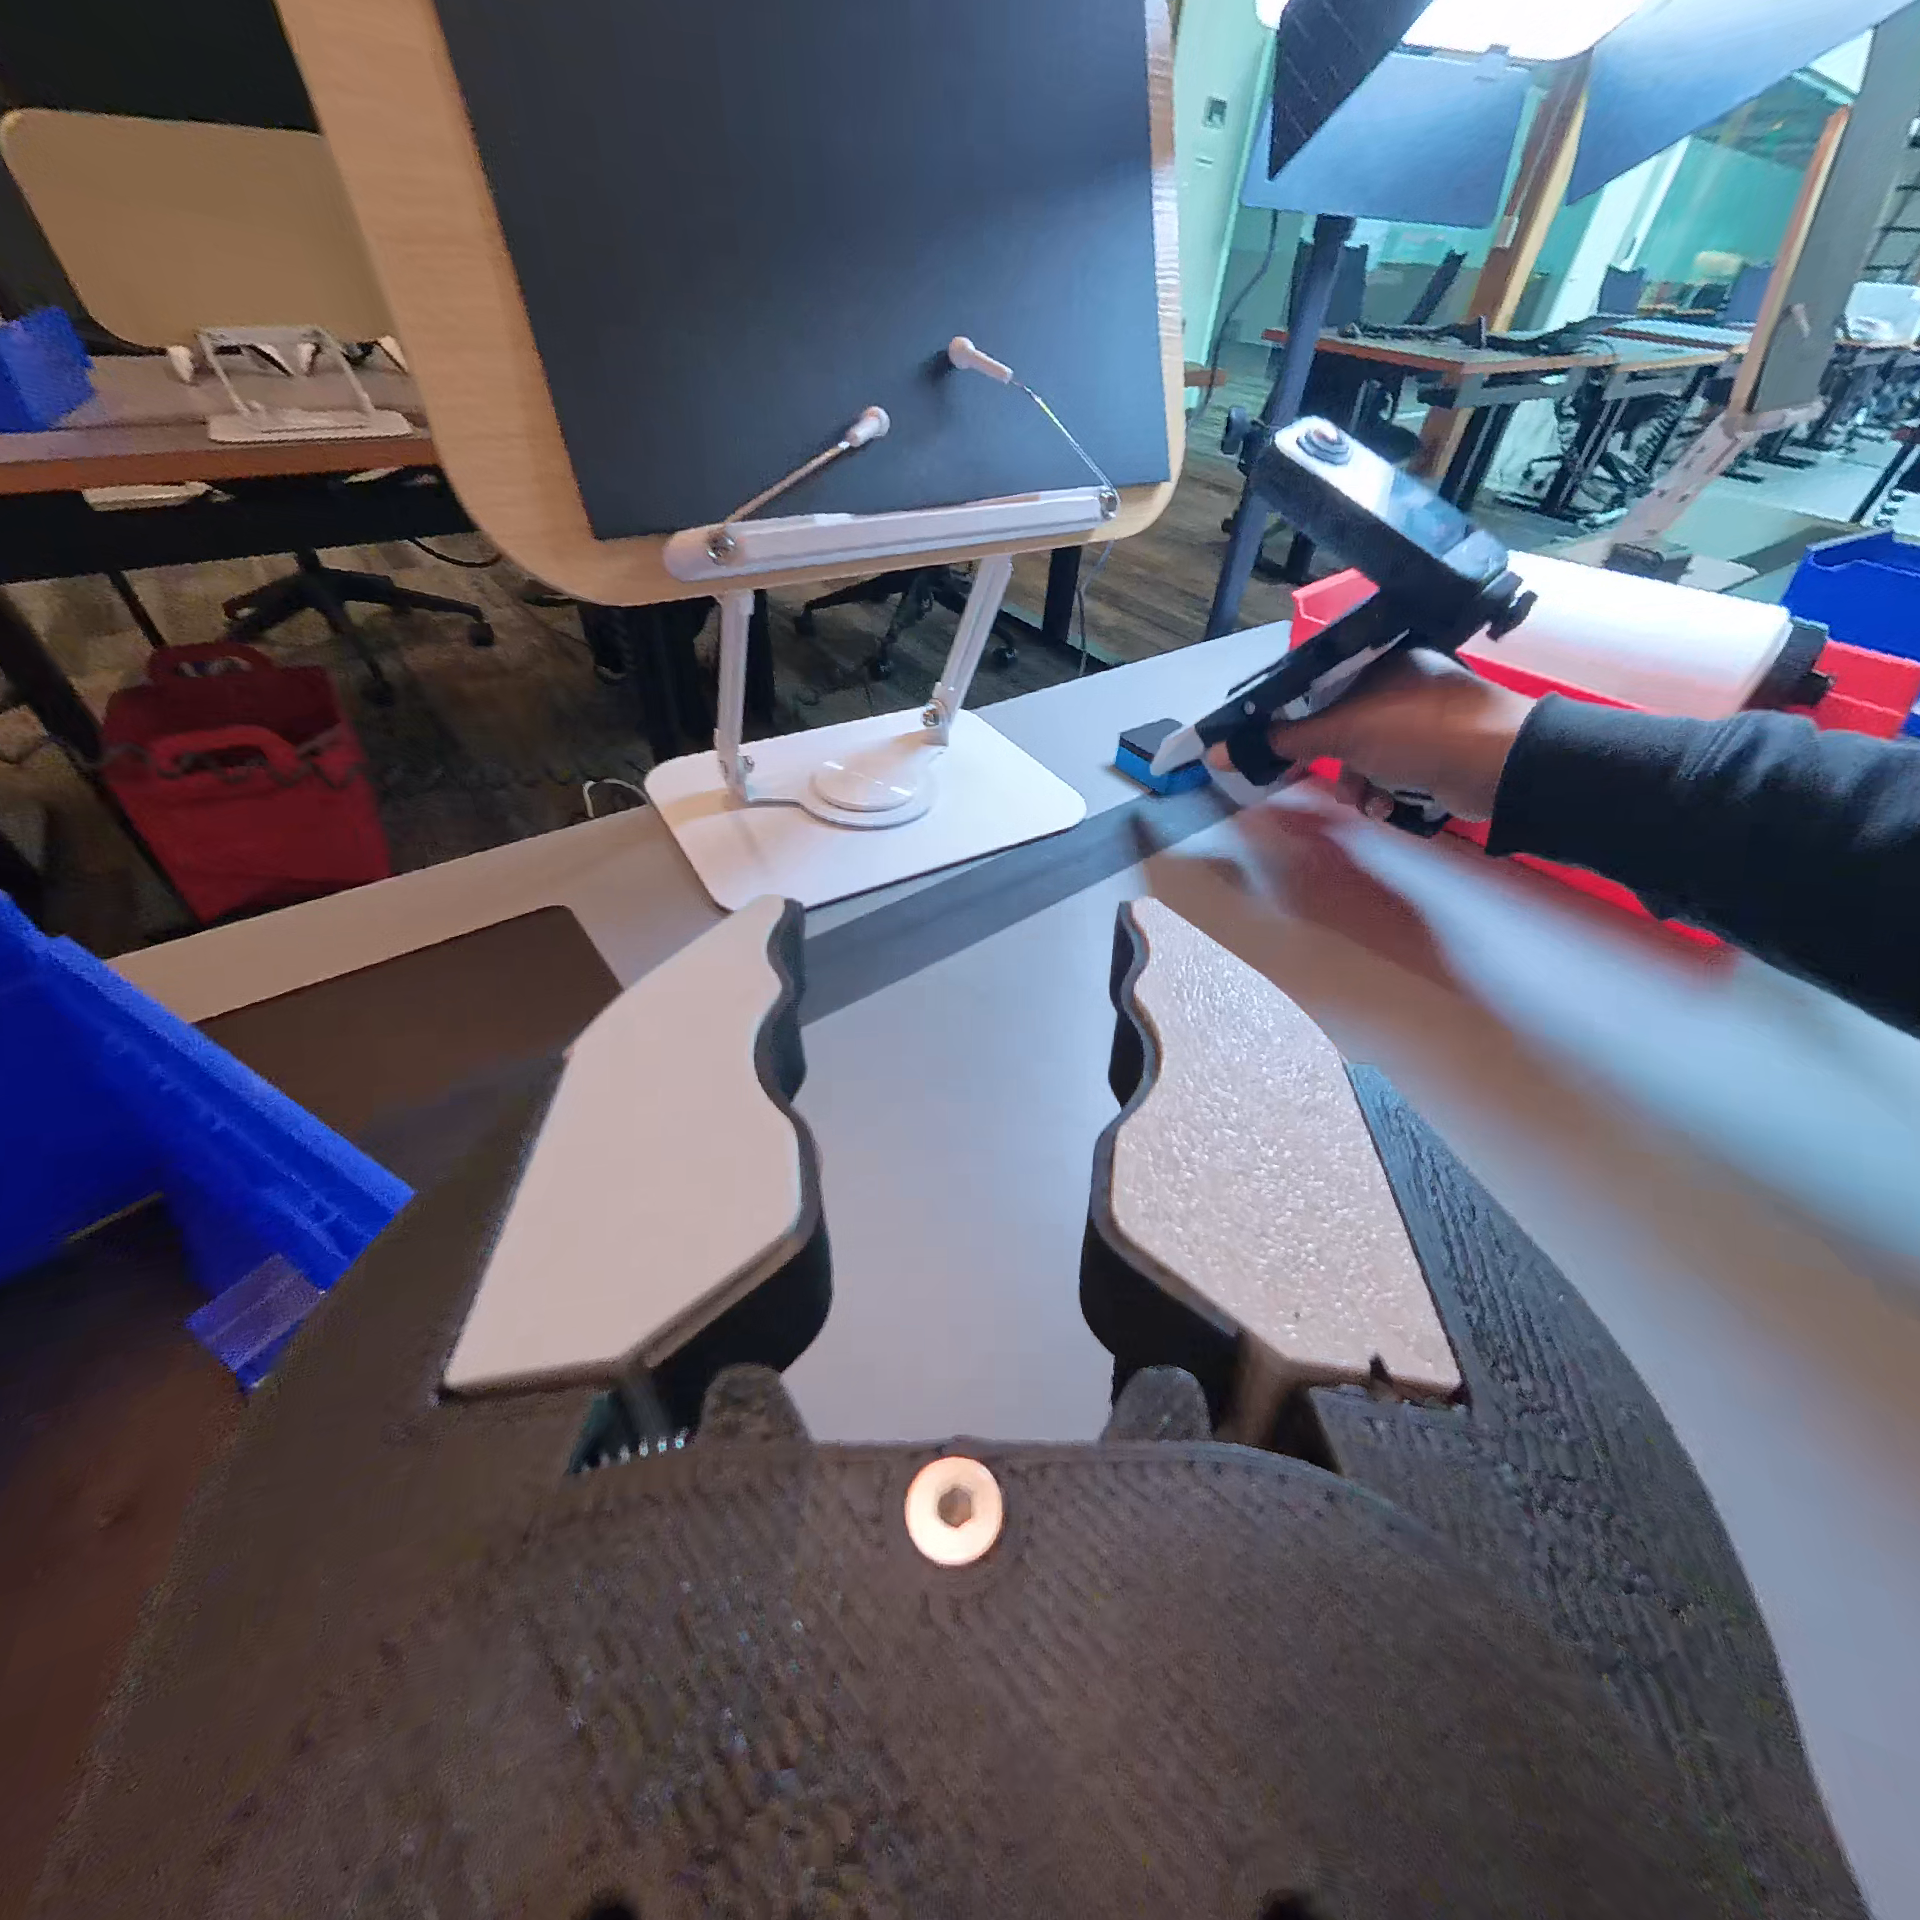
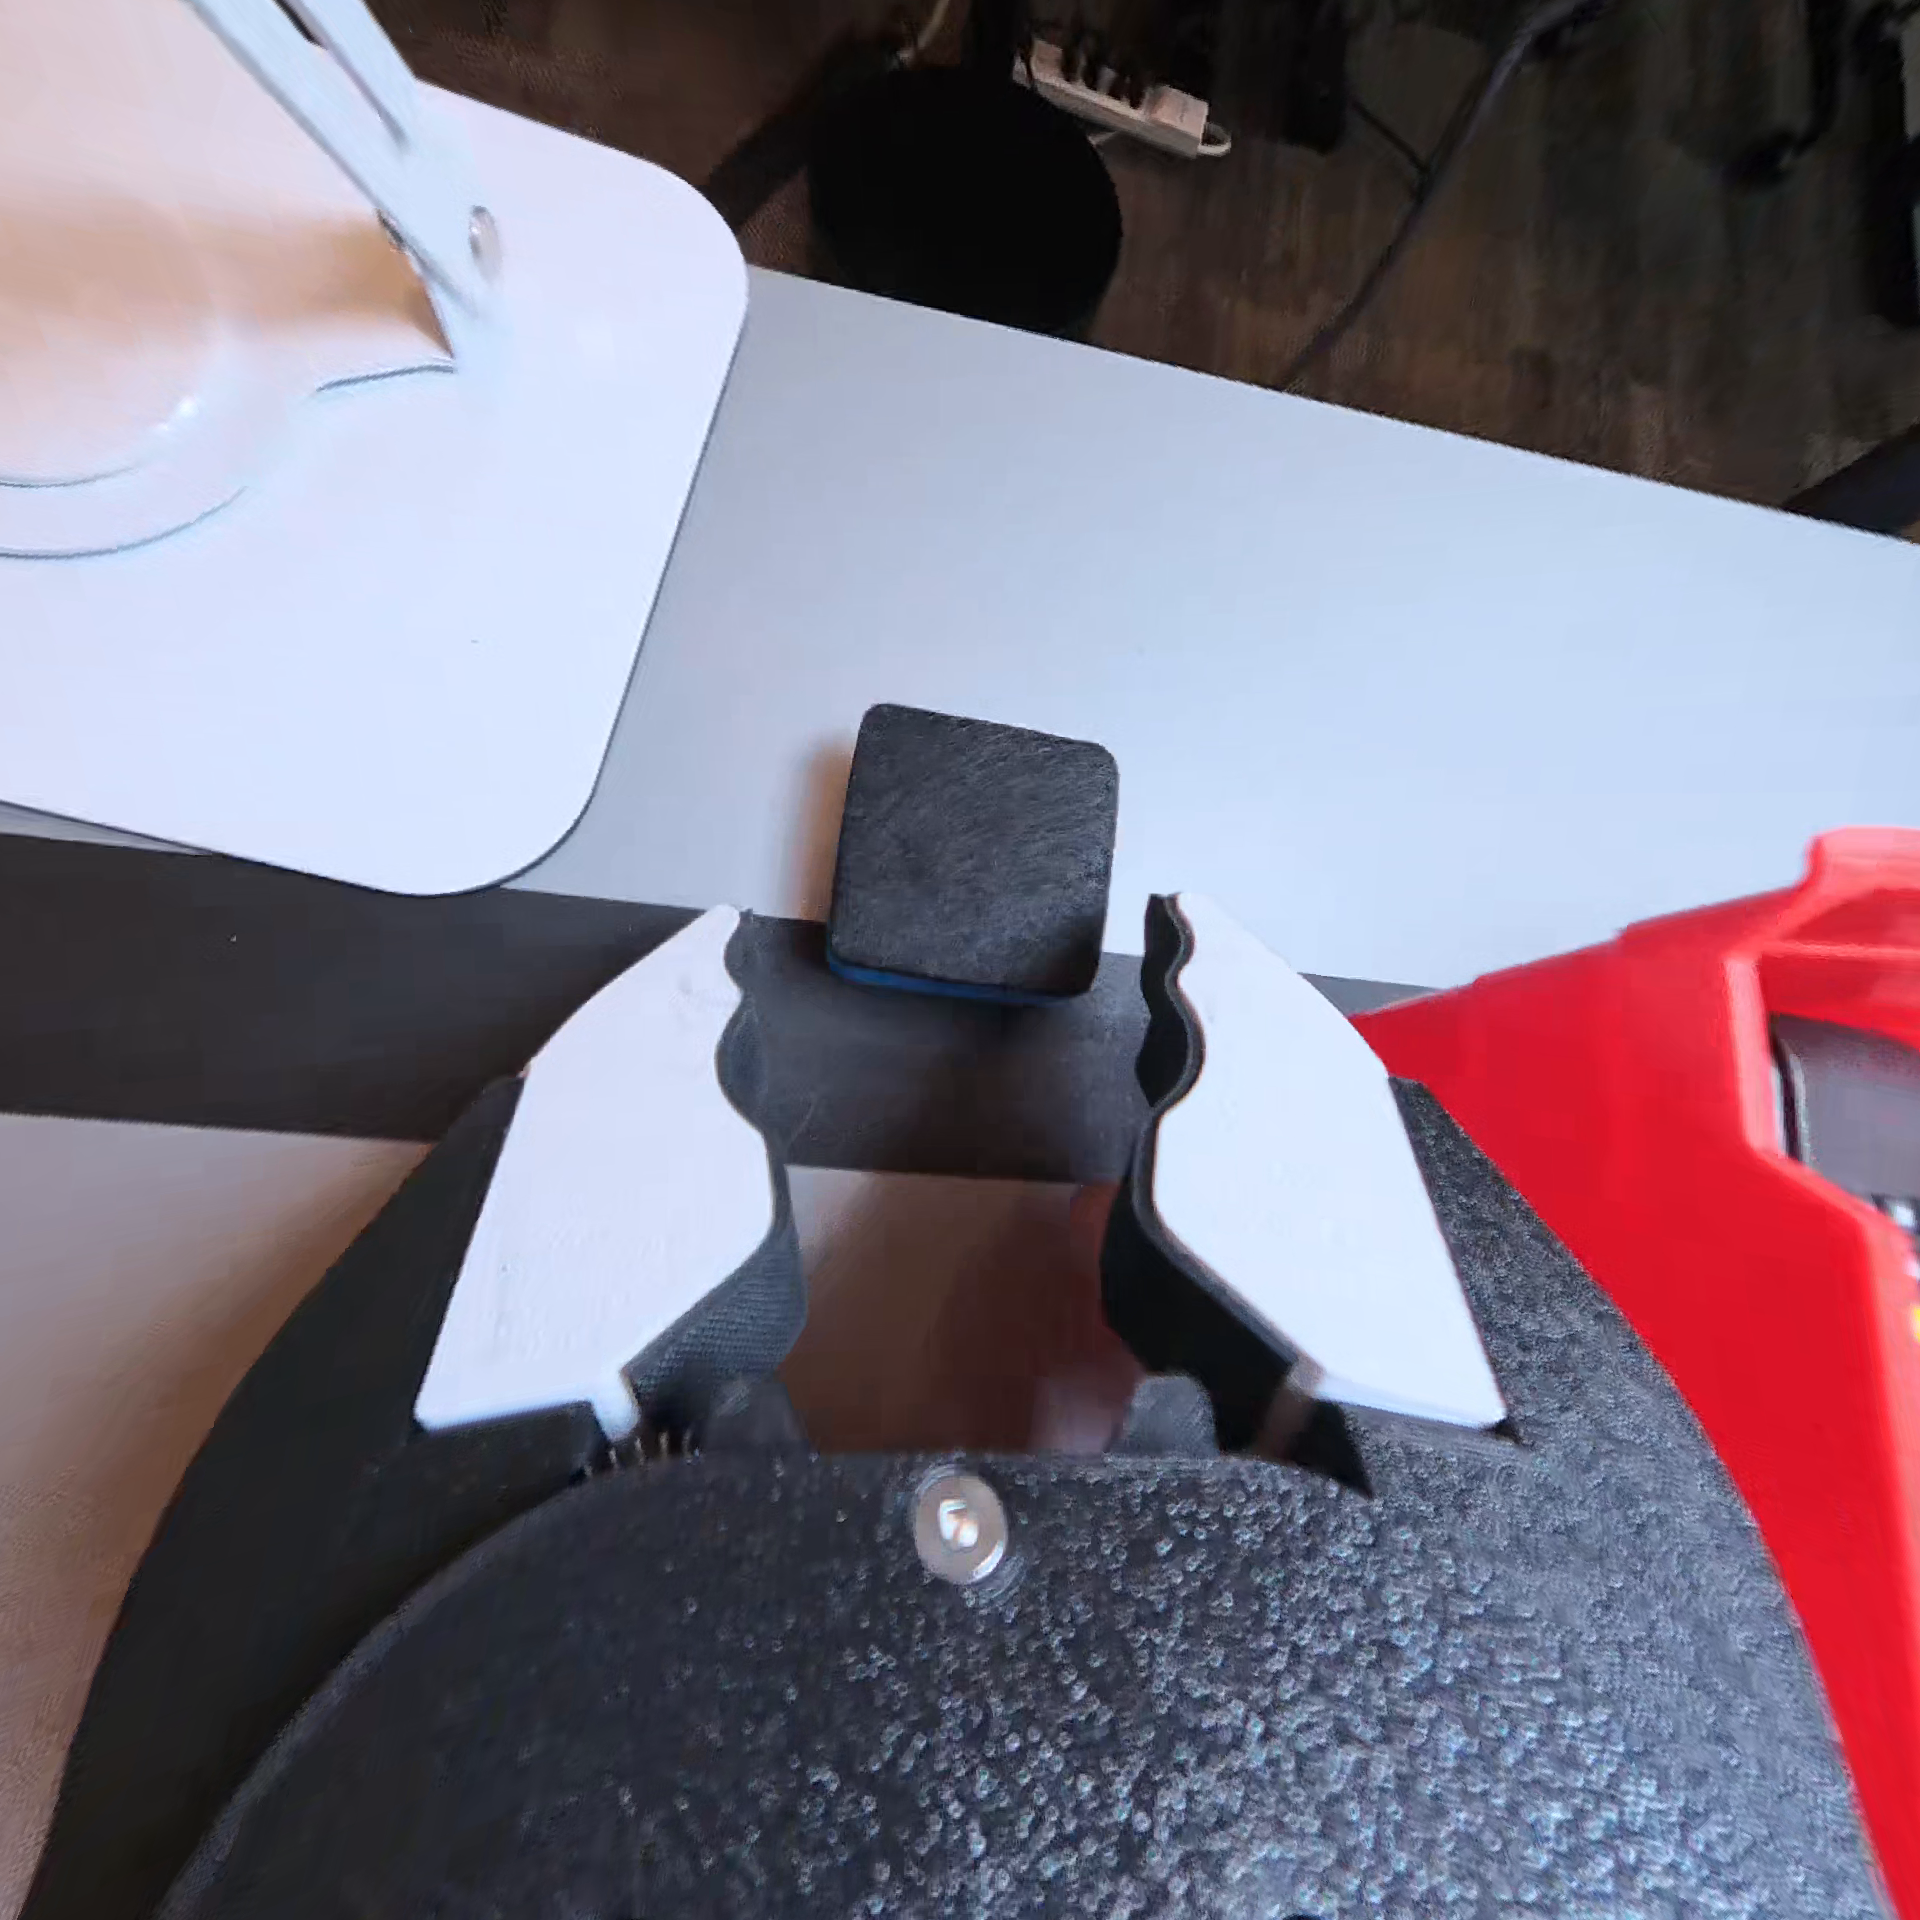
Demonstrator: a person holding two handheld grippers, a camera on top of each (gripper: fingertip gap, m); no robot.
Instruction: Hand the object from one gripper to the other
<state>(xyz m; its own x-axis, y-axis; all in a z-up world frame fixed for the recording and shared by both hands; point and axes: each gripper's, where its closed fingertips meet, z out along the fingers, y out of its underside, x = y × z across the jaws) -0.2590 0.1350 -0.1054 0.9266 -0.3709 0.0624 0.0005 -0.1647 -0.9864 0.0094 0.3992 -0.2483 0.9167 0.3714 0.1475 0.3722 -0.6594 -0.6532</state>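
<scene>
A small square eraser block, black felt on top and blue underneath, lies flat on the grey table. My right gripper is open, with its fingertips on either side of the block's near edge, not closed on it. In the left wrist view the same block shows blue and sits at the tip of the right gripper, which a hand in a dark sleeve holds. My left gripper is open and empty, low over the table, well short of the block.
A white tablet stand base stands just left of the block, also in the right wrist view. A red bin sits right of the block. A blue bin is at the left. The table's far edge lies behind the block.
</scene>
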